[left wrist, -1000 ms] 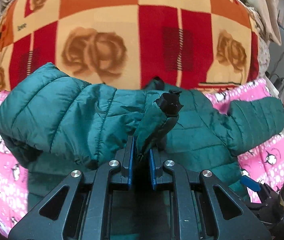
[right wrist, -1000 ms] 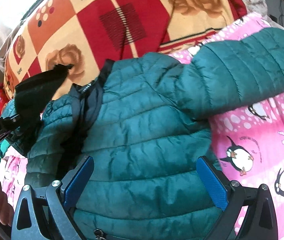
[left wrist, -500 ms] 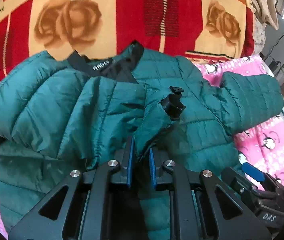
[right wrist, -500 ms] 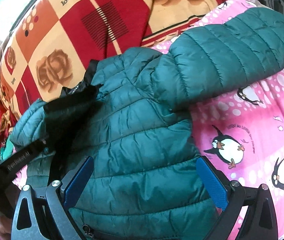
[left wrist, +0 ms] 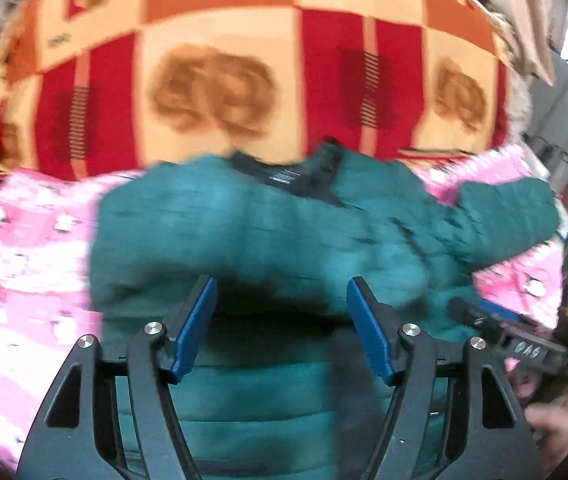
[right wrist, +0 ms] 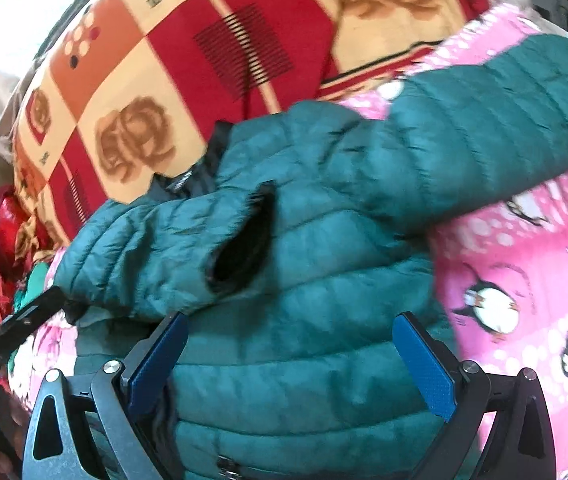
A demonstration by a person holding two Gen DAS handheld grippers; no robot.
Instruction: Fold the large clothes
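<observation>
A dark green puffer jacket (left wrist: 268, 240) lies on a pink penguin-print sheet (right wrist: 523, 280). Its left sleeve (right wrist: 152, 248) is folded across the chest, its dark cuff opening (right wrist: 244, 240) facing me. Its right sleeve (right wrist: 491, 128) stretches out to the right over the sheet. My left gripper (left wrist: 282, 320) is open and empty just above the jacket's body. My right gripper (right wrist: 291, 364) is open and empty over the jacket's lower front. The left view is blurred by motion.
A red, orange and cream rose-print blanket (left wrist: 212, 88) is piled behind the jacket. Red and green clothes (right wrist: 0, 276) lie at the far left. The right gripper's body (left wrist: 531, 344) shows at the left view's right edge.
My left gripper has let go of the left sleeve cuff and opened wide. The sleeve now lies across the jacket's chest. The right gripper stays open.
</observation>
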